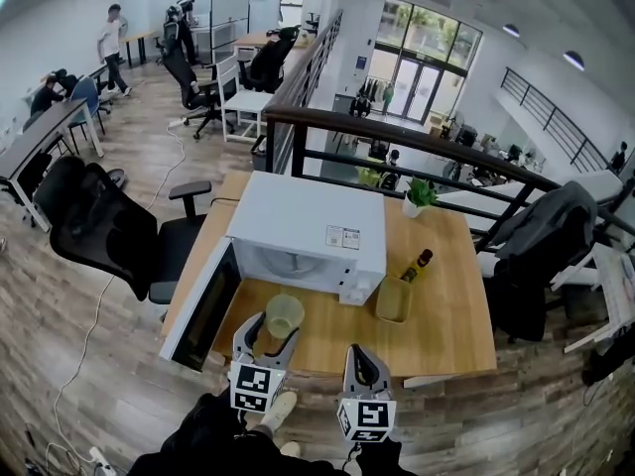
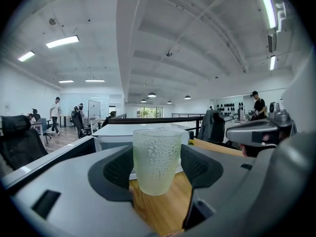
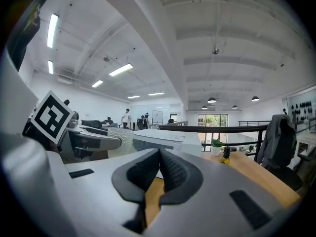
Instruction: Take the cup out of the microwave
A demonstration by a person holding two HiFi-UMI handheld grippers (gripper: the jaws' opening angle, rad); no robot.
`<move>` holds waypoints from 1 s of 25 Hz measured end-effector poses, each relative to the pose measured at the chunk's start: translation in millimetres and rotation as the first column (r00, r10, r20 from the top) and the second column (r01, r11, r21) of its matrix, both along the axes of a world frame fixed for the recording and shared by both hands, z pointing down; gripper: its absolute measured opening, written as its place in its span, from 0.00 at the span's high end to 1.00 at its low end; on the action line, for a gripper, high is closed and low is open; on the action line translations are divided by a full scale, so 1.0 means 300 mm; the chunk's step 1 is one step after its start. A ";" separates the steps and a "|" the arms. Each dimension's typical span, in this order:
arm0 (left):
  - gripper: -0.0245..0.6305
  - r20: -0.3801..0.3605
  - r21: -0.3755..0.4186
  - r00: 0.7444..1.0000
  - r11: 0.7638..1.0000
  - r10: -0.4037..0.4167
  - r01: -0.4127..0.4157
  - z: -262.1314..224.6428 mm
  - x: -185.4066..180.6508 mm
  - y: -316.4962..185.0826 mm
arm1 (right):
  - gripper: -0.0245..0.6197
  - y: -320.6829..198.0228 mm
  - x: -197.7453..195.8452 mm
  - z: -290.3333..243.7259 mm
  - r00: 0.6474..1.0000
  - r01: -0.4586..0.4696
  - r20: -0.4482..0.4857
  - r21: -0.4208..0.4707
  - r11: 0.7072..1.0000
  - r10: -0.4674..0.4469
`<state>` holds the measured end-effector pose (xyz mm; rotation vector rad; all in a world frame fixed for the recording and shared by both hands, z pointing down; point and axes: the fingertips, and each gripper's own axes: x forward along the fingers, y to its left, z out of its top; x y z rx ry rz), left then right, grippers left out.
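A pale green dimpled cup is upright between the jaws of my left gripper, just in front of the white microwave, whose door hangs open to the left. In the left gripper view the cup fills the gap between the dark pads, with its base above the wooden table. The left gripper is shut on it. My right gripper hovers over the table's front edge, shut and empty, and in its own view the right gripper has its pads pressed together.
On the wooden table, right of the microwave, stand a mustard-coloured container, a dark bottle and a small potted plant. A black office chair stands at the left. A dark railing runs behind the table.
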<state>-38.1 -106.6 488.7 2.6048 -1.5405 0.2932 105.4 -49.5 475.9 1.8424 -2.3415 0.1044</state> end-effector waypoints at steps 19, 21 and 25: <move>0.51 0.015 0.037 0.999 0.999 -0.029 0.028 -0.089 -0.108 0.503 | 0.94 0.386 -0.110 -0.038 0.998 0.061 -0.001 0.042 0.997 -0.061; 0.51 0.015 0.037 0.999 0.999 -0.032 0.031 -0.090 -0.117 0.547 | 0.94 0.418 -0.117 -0.036 0.998 0.064 0.001 0.043 0.997 -0.065; 0.51 0.013 0.037 0.999 0.998 -0.043 0.042 -0.090 -0.130 0.603 | 0.94 0.454 -0.128 -0.042 0.997 0.075 0.005 0.047 0.996 -0.075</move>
